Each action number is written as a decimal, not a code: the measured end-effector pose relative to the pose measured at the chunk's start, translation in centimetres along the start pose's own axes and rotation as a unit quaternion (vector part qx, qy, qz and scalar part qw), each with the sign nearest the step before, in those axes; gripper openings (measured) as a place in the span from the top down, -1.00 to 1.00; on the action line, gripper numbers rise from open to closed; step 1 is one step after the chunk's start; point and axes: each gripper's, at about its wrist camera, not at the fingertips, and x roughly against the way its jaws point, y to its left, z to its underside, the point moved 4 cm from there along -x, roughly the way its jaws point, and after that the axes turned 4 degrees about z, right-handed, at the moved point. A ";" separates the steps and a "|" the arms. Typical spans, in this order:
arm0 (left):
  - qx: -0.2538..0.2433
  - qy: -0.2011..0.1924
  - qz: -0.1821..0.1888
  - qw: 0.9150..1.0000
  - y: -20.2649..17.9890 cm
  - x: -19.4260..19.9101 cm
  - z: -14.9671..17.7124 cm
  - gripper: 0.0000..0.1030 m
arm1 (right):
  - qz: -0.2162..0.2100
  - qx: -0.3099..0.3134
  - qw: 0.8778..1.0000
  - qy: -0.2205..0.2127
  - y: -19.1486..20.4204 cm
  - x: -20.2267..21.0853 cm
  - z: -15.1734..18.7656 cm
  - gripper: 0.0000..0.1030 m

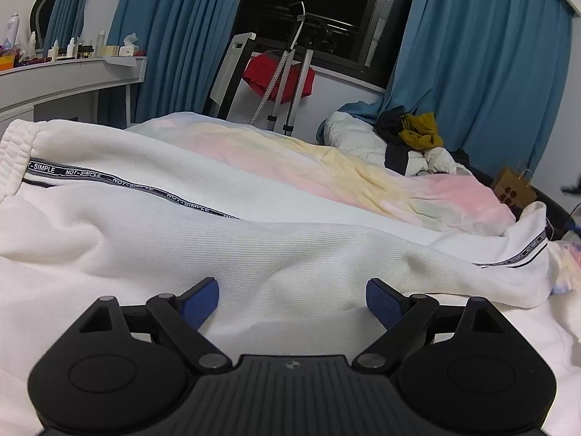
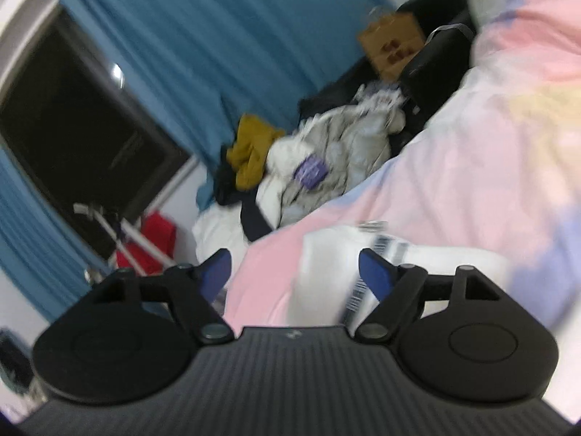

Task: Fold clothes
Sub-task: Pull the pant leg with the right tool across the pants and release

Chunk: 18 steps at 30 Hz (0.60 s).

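White trousers (image 1: 225, 218) lie stretched across the bed (image 1: 417, 185), on its pastel sheet. Their elastic waistband sits at the far left in the left wrist view, and the leg with the printed side stripe runs right to a cuff (image 1: 533, 250) near the bed's edge. The cloth is rumpled but looks laid out lengthwise, perhaps with one leg already over the other; that cannot be told for sure.

The left gripper (image 1: 292, 299) hovers low over the middle of the trousers, fingers spread wide, with nothing pinched between them. The right gripper (image 2: 295, 272) is also spread. The striped cuff end (image 2: 366, 254) lies between and just beyond its fingers, which do not press on it. That view is blurred, so fine contact is hard to judge.

As I read it, the task is at an early to middle stage: the trousers are flat and aligned, but no crosswise fold shows. Folding cuff to waistband and tidying are left. A heap of other clothes (image 1: 417, 138) at the bed's far side seems untouched.
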 end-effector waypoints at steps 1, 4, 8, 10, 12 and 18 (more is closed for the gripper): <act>0.003 0.000 0.001 1.000 0.1 0.3 0.0 -0.74 | 0.007 -0.017 1.000 -0.013 -1.2 1.2 0.5 -0.55; 0.017 0.003 -0.002 1.000 0.3 0.9 0.2 -0.74 | 0.052 -0.100 0.994 -0.015 -6.1 2.8 2.4 -0.55; 0.038 0.006 -0.009 0.999 0.7 2.0 0.5 -0.74 | 0.058 -0.211 0.975 0.030 -11.3 2.6 6.2 -0.42; 0.050 0.004 -0.017 0.999 0.8 2.7 0.6 -0.74 | 0.066 -0.203 0.976 0.054 -11.9 1.5 7.3 -0.31; 0.060 0.003 -0.018 0.998 0.8 3.2 0.7 -0.74 | 0.053 -0.172 0.982 0.057 -11.3 0.5 7.3 -0.26; 0.066 -0.008 -0.030 0.997 0.6 3.4 0.7 -0.74 | 0.045 -0.116 0.991 0.057 -9.3 -1.9 8.0 0.75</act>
